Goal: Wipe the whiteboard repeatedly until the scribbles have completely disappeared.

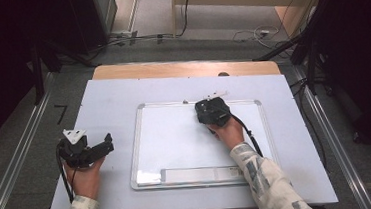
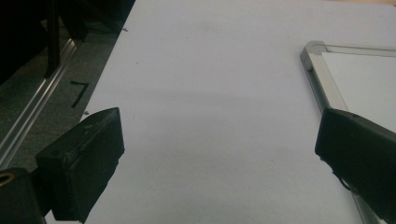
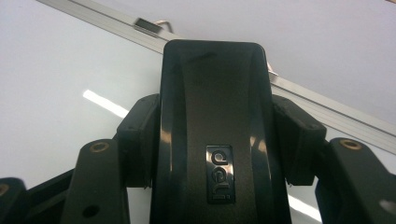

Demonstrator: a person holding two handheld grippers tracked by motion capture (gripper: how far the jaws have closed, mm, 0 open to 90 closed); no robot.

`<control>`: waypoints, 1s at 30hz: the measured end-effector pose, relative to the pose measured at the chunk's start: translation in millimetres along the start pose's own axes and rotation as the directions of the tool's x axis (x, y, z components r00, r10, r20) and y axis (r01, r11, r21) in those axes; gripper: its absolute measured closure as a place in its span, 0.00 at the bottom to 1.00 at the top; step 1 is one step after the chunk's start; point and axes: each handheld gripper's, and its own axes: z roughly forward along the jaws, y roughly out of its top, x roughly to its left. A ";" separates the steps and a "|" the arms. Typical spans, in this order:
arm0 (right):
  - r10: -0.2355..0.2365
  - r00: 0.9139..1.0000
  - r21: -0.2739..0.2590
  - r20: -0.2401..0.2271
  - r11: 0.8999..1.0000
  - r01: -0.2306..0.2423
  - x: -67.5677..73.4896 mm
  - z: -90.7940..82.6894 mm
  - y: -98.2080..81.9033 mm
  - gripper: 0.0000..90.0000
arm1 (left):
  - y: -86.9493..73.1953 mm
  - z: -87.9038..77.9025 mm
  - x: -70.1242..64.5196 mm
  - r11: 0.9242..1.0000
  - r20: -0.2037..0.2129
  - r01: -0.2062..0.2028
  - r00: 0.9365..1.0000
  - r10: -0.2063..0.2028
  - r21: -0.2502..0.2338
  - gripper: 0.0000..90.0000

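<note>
A white whiteboard (image 1: 176, 135) in a silver frame lies flat on the table. My right gripper (image 1: 213, 111) rests over the board's upper right part, shut on a black board eraser (image 3: 215, 121) with a small label on its back. Its jaws clamp the eraser's two sides, as the right gripper view (image 3: 217, 140) shows. My left gripper (image 1: 96, 141) sits on the table to the left of the board, open, with nothing between its jaws (image 2: 219, 126). The board's top left corner (image 2: 322, 79) is seen just past its right jaw.
A pale sheet (image 1: 108, 100) covers the table, with a wooden edge (image 1: 180, 68) at the back. A small white object (image 1: 214, 94) lies at the board's top edge. A tray strip (image 1: 199, 173) runs along its bottom. A black "7" (image 1: 61, 113) marks the floor at left.
</note>
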 end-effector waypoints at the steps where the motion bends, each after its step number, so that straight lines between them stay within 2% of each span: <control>1: 0.004 1.000 0.000 0.002 1.000 -0.004 -3.3 -1.3 -1.7 0.42 | 0.0 0.0 -0.1 1.000 0.000 0.000 1.000 0.000 0.000 0.02; 12: 0.044 0.999 0.007 0.032 0.999 -0.044 -29.9 -15.0 -18.5 0.42 | -0.3 0.2 -0.1 1.000 -0.004 -0.002 1.000 0.002 0.002 0.02; 15: 0.041 0.998 0.014 0.041 0.999 -0.041 -26.6 -16.5 -19.6 0.42 | 0.1 1.0 -1.0 1.000 -0.002 -0.002 1.000 0.002 0.004 0.02; 22: 0.017 1.000 0.020 0.018 1.000 -0.017 -17.3 -15.1 -17.0 0.42 | 0.7 3.3 -4.1 1.000 -0.001 -0.004 1.000 0.004 0.007 0.02; 30: -0.015 1.000 0.009 -0.008 1.000 0.015 6.5 -9.2 -9.9 0.42 | 1.5 4.3 -5.7 1.000 0.004 -0.007 1.000 0.007 0.008 0.02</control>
